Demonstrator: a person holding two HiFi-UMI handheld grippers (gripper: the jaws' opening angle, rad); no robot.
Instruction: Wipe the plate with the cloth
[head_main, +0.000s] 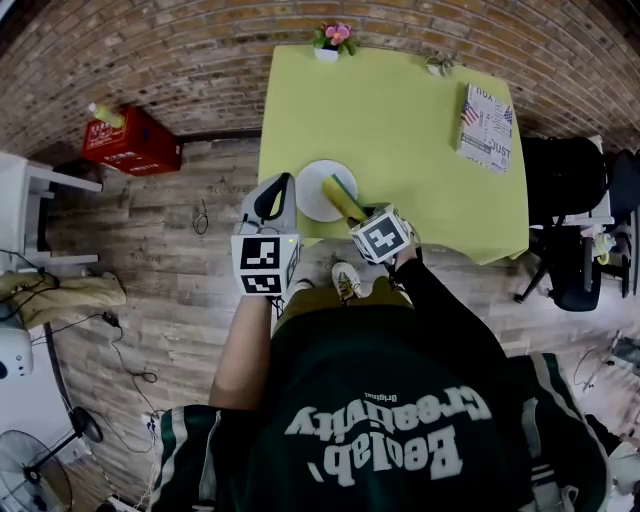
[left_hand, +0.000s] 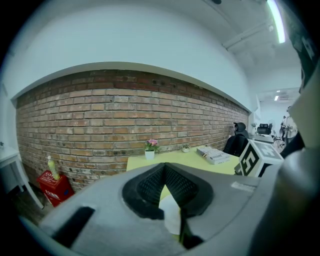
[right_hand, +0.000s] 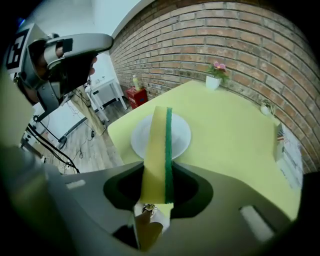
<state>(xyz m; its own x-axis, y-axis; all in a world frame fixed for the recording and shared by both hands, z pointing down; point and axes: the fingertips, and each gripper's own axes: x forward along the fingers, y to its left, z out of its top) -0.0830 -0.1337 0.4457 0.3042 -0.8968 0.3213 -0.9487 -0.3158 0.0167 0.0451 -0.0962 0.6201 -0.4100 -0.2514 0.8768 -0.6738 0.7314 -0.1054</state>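
A white plate (head_main: 312, 188) lies near the front left edge of the yellow-green table (head_main: 400, 130). My right gripper (head_main: 356, 213) is shut on the cloth, a yellow sponge with a green side (head_main: 343, 197), held on edge just above the plate's right part. In the right gripper view the sponge (right_hand: 157, 145) runs out from the gripper (right_hand: 159, 175) across the plate (right_hand: 181, 136). My left gripper (head_main: 280, 190) hovers at the plate's left rim, shut and holding nothing. Through its pads (left_hand: 150, 185) a bit of the plate (left_hand: 172, 214) shows.
A pink flower pot (head_main: 330, 40) and a small pot (head_main: 438, 66) stand at the table's far edge, and a stack of printed booklets (head_main: 487, 125) lies at the right. A red crate (head_main: 130, 140) sits on the floor at left. Black chairs (head_main: 575, 220) stand at right.
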